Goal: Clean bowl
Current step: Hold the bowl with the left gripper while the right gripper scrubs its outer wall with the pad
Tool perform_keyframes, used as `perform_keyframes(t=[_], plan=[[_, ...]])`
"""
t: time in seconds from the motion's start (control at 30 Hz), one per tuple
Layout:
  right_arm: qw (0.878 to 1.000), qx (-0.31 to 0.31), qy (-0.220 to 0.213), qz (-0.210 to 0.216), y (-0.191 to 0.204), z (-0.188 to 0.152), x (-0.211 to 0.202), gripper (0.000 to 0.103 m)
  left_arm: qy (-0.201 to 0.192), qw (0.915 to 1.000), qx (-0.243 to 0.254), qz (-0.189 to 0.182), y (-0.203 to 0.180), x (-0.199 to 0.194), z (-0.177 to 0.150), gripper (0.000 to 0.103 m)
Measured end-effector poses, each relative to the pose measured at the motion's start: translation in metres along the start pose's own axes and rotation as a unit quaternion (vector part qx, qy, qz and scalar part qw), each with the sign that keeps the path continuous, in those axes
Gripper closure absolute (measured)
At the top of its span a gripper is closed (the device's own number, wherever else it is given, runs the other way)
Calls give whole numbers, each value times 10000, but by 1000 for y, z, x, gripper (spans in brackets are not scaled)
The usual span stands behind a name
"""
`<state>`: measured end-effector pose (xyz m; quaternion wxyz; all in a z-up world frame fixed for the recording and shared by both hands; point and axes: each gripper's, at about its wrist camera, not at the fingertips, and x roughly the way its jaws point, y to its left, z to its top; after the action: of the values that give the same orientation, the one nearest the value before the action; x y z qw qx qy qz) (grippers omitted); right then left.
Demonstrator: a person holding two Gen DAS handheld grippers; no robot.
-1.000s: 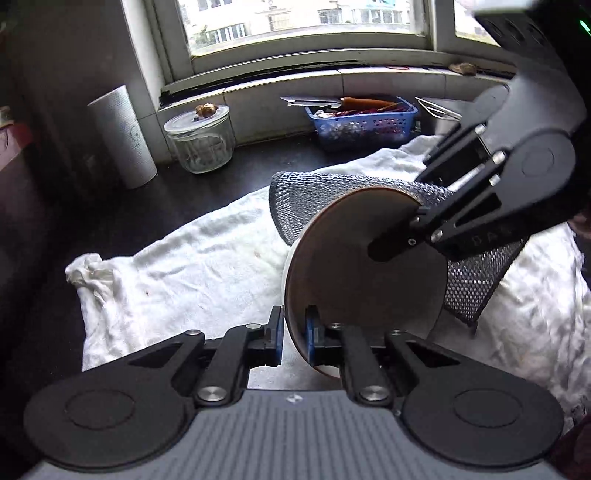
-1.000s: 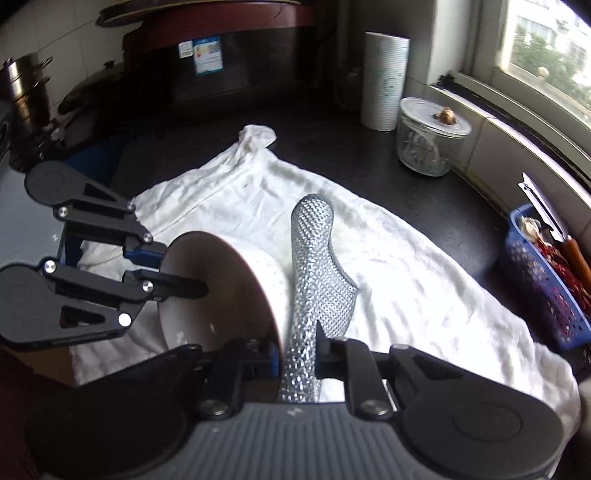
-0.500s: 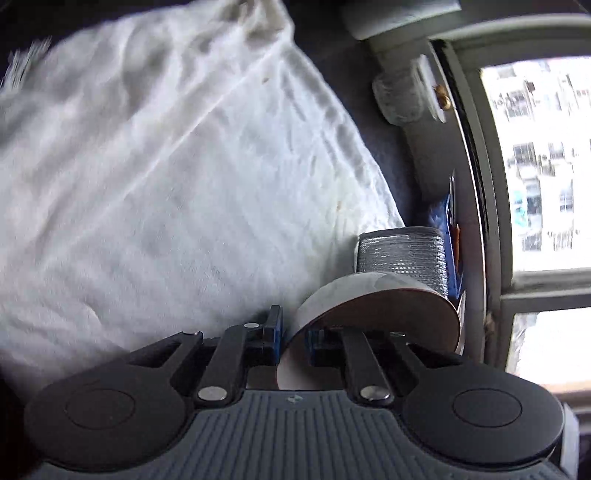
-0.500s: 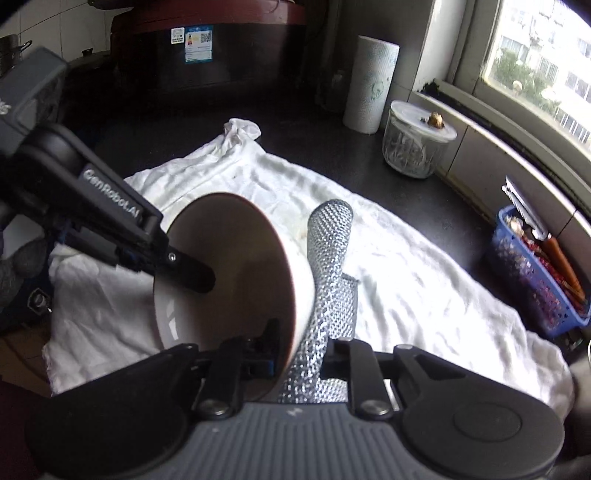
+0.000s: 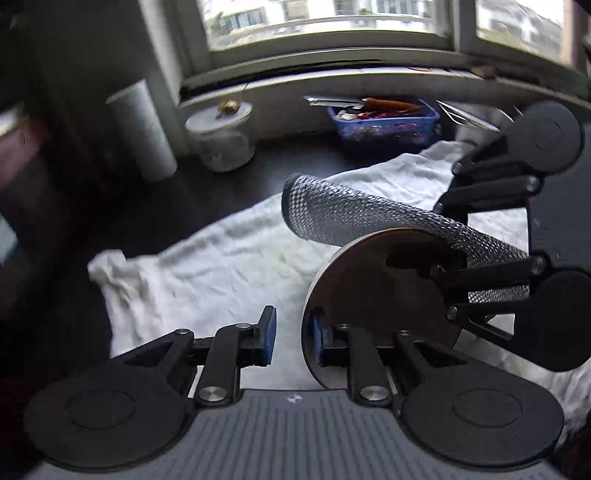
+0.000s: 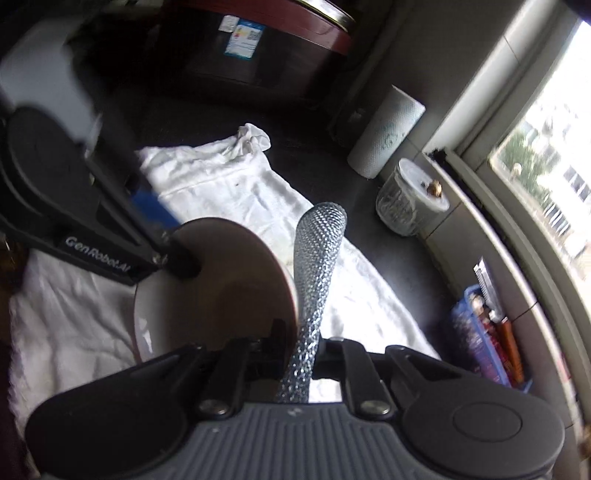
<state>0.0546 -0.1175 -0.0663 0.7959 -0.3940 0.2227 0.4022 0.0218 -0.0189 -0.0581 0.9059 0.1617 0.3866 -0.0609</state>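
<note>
A white towel [image 5: 229, 266] covers the dark counter [image 5: 207, 199]. Above it the bowl [image 5: 373, 295] stands on edge (brown inside), its rim between the parted fingers of the left gripper [image 5: 291, 332], touching only 1. The right gripper [image 6: 301, 345] pinches a silver mesh scrubbing cloth [image 6: 317, 254] against the bowl's rim.

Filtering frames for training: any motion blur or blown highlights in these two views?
Left wrist: background smeared, window blown out, silver mesh scrubbing cloth fairly sharp. Right wrist: left gripper blurred, window overexposed, brown-lined ceramic bowl soft.
</note>
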Motion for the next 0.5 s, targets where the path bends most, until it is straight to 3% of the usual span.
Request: perform_keyframes(t=[0.03,0.13,0.23,0.3,0.4,0.5], plan=[[9999,-123,-9,-71,3,0,-2,91,-66,9996,282,67,-5,-2,2,87],[9993,-343,-32,-137,9,-2,-8,90,-49,9995,302,-78,-7,-3,3,93],[9999,-143,42,5,6,-5,-8,88,79,9986,-375,-372,5,0,-3,94],[9997,87,143,161,2,-7,-4,86,203,9911,-1142,-658,18,5,-11,94],[9985,362,240,340,-1,-11,1,83,458,9673,-2274,-1028,37,17,-31,94],[9954,683,276,610,0,-17,2,79,643,9266,-3410,-1451,53,28,-53,94]])
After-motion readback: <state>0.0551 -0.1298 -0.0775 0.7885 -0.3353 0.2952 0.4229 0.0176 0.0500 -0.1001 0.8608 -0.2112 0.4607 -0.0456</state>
